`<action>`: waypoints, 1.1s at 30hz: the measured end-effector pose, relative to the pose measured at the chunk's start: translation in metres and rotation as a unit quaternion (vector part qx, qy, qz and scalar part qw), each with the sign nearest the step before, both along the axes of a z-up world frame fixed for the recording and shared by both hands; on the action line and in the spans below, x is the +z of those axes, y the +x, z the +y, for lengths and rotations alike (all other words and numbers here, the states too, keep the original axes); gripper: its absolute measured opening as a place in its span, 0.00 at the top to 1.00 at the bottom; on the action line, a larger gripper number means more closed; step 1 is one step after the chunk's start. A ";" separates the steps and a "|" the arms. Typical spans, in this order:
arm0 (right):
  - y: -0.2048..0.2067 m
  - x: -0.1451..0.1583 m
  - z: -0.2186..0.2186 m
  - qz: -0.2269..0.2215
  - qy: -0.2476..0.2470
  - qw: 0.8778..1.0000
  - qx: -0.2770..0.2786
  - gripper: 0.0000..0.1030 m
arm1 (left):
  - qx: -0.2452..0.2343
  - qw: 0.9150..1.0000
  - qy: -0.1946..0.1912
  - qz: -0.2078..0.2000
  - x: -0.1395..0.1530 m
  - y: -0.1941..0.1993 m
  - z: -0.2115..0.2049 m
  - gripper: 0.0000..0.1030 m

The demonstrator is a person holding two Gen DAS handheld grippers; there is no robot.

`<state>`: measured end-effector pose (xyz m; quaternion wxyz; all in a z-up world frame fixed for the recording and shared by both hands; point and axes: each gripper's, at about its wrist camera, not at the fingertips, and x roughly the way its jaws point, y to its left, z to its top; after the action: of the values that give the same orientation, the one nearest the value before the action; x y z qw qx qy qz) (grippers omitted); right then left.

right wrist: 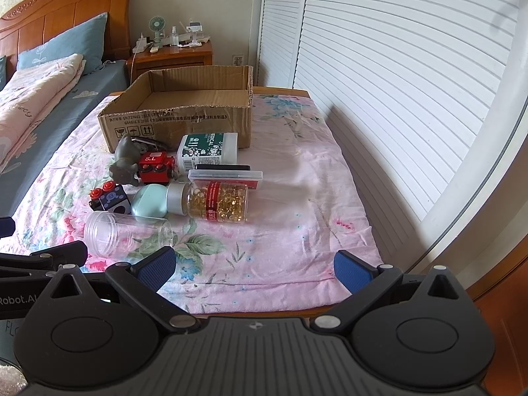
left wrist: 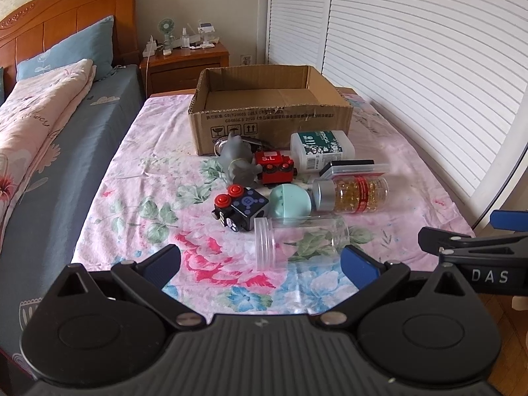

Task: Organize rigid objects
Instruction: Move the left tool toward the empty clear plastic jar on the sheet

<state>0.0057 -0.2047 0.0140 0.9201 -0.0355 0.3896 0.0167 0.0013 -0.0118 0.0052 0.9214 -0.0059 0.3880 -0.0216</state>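
An open cardboard box (left wrist: 269, 117) (right wrist: 178, 122) stands at the far end of a floral-covered table (left wrist: 138, 178) (right wrist: 297, 204). In front of it lie a grey toy figure (left wrist: 237, 161), a red toy train (left wrist: 275, 166), a white-green bottle (left wrist: 321, 150), a flat clear case (left wrist: 354, 168), a capsule bottle (left wrist: 353, 194) (right wrist: 214, 203), a teal egg (left wrist: 290, 201), a black cube with red buttons (left wrist: 239, 208) and a clear empty jar (left wrist: 300, 242) (right wrist: 125, 232). My left gripper (left wrist: 260, 264) is open just before the jar. My right gripper (right wrist: 254, 269) is open and empty near the table's front edge.
A bed (left wrist: 43, 138) with a pink quilt lies to the left. A wooden nightstand (left wrist: 184, 62) with a small fan stands behind. White louvered doors (left wrist: 412, 66) run along the right. The right gripper's side shows in the left wrist view (left wrist: 475, 247).
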 end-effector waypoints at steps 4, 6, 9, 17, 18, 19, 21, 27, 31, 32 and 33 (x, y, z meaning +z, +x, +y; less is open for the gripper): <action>0.002 0.000 -0.003 -0.001 0.002 1.000 0.000 0.00 | -0.006 1.000 0.002 -0.001 0.001 0.003 -0.003 0.01; 0.003 0.000 -0.004 -0.001 0.005 1.000 0.000 0.00 | -0.011 1.000 0.001 -0.002 0.001 0.004 -0.005 0.01; 0.005 -0.001 -0.006 -0.004 0.007 1.000 0.001 0.00 | -0.019 1.000 0.002 -0.003 0.002 0.008 -0.009 0.01; 0.015 -0.009 -0.018 -0.002 0.022 1.000 0.004 0.00 | -0.045 0.999 0.015 0.002 -0.009 0.024 -0.010 0.01; 0.016 -0.011 -0.020 -0.002 0.024 1.000 0.004 0.00 | -0.048 0.999 0.014 0.005 -0.011 0.027 -0.010 0.01; 0.017 -0.013 -0.022 -0.003 0.026 1.000 0.005 0.00 | -0.051 0.999 0.010 0.009 -0.013 0.029 -0.010 0.01; 0.019 -0.016 -0.028 -0.005 0.032 0.999 0.004 0.00 | -0.060 0.998 0.003 0.017 -0.016 0.036 -0.010 0.01; 0.027 -0.030 -0.040 0.006 0.039 0.999 -0.001 0.00 | -0.082 0.996 0.022 0.033 -0.026 0.057 -0.020 0.01; 0.031 -0.037 -0.048 0.015 0.043 0.999 -0.012 0.00 | -0.101 0.994 0.019 0.038 -0.029 0.071 -0.030 0.01; 0.032 -0.038 -0.051 0.017 0.046 0.999 -0.014 0.00 | -0.104 0.994 0.021 0.037 -0.030 0.074 -0.033 0.01; 0.032 -0.039 -0.052 0.017 0.049 0.999 -0.016 0.00 | -0.109 0.993 0.025 0.035 -0.032 0.076 -0.036 0.01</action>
<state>0.0381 -0.2570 -0.0247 0.9140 0.0158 0.4048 0.0216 0.0774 -0.0482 -0.0270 0.8992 0.0585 0.4190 -0.1116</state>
